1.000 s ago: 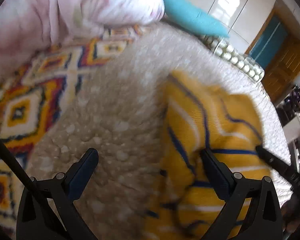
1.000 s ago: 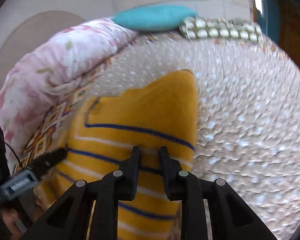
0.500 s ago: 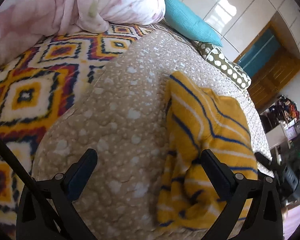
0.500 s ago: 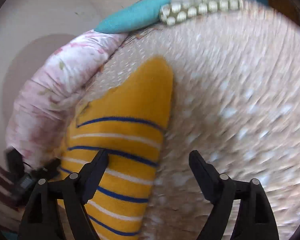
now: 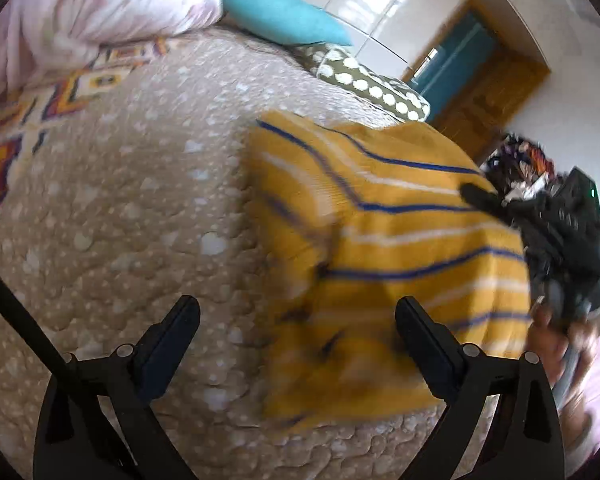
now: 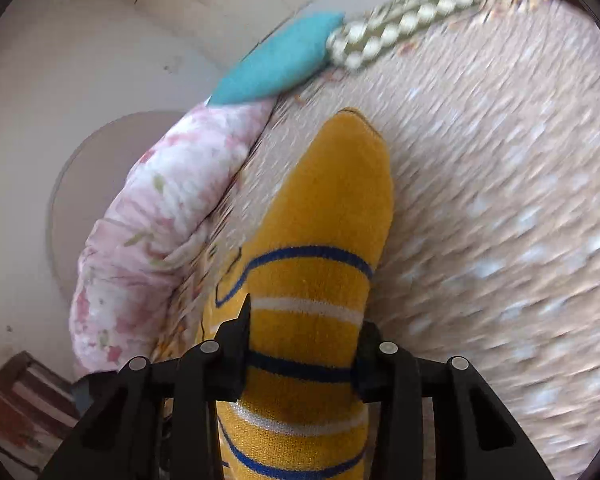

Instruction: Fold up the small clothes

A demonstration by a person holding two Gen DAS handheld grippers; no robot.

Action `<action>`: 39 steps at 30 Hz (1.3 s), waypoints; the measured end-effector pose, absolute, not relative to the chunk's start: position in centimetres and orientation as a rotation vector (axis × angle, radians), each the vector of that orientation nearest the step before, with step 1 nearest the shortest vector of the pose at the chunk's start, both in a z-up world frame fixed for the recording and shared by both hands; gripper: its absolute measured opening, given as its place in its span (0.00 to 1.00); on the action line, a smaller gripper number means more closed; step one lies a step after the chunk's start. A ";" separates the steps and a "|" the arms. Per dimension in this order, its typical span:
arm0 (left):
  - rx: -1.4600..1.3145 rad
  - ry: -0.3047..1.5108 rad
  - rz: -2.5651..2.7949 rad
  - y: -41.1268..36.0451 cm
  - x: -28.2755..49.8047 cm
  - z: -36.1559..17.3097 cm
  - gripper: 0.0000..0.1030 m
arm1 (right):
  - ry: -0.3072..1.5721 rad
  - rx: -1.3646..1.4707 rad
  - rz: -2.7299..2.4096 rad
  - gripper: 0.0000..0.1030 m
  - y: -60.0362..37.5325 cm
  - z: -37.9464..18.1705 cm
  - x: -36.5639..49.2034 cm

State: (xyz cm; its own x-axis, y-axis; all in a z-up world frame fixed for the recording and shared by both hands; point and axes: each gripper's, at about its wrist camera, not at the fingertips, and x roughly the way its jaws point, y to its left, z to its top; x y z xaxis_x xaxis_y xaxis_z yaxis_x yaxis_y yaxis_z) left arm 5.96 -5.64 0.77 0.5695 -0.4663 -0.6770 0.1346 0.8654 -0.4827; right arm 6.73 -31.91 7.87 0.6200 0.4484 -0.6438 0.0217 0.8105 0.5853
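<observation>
Across the bed, biggest thing in view is the beige spotted quilt (image 5: 132, 208), with a patterned blanket (image 5: 28, 120) at its left edge and a pink floral duvet (image 6: 148, 216) bunched behind that. Teal pillow (image 5: 276, 16) and dotted pillow (image 5: 372, 88) sit at the far end.

On the quilt: the yellow striped sweater (image 5: 380, 264), partly folded, lying right of centre in the left wrist view, its lower edge close to the near edge of the bed.

Right gripper (image 6: 300, 352): half a second ago its jaws stood wide over the garment's edge; they have just been closing, and a band of the sweater now sits between them. Both fingers look pressed against the knit, so I read it as gripped, though motion blur and the close angle leave some doubt. A second ago it was pinched nearly closed on the cloth, so this is a release and a re-grip at a new spot.

Left gripper (image 5: 300, 332): jaws wide apart, nothing between the pads. Right finger overlaps the sweater's left part, left finger over bare quilt. It has shifted across the bed since the earlier frames.

Meaning: one fold looks done; the new hold probably sets up the next one. Left still needs a grip.
</observation>
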 end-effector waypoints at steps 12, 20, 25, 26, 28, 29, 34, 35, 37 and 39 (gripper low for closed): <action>-0.432 0.912 -0.165 0.4 4.9 0.1 0.95 | 0.813 0.279 -0.115 0.63 -35.4 12.7 3.1; -0.376 0.908 -0.063 1.7 5.1 -0.5 0.95 | 1.040 0.381 0.266 0.19 -24.9 7.6 3.6; -0.380 0.902 -0.071 2.0 4.9 -0.7 0.95 | 1.162 0.371 0.379 0.19 -19.1 3.5 -0.2; -0.376 0.899 -0.067 2.1 4.8 -0.6 0.95 | 1.143 0.371 0.400 0.19 -19.1 4.4 -0.6; -0.378 0.898 -0.064 2.2 4.6 -0.6 0.95 | 1.070 0.406 0.427 0.19 -19.8 7.0 -0.8; -0.376 0.900 -0.066 2.2 4.6 -0.7 0.95 | 1.023 0.394 0.406 0.19 -20.2 8.4 -0.4; -0.366 0.912 -0.056 1.9 4.9 -0.9 0.95 | 0.930 0.439 0.230 0.19 -23.3 9.6 6.8; -0.364 0.913 -0.056 1.9 4.9 -1.0 0.95 | 0.941 0.495 0.187 0.19 -24.1 8.4 8.6; -0.361 0.913 -0.057 1.8 5.0 -1.1 0.95 | 0.997 0.636 0.202 0.19 -24.4 5.6 11.2; -0.363 0.915 -0.058 1.8 5.1 -1.2 0.95 | 1.103 0.749 0.279 0.19 -23.9 2.2 12.5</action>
State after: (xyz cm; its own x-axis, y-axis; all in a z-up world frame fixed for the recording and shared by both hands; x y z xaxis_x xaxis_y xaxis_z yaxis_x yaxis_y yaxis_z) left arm 5.11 1.81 -1.20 0.6129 -0.2022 -0.7639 -0.1035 0.9379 -0.3312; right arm 12.45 -23.95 2.21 0.4467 0.5534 -0.7030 0.1529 0.7270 0.6694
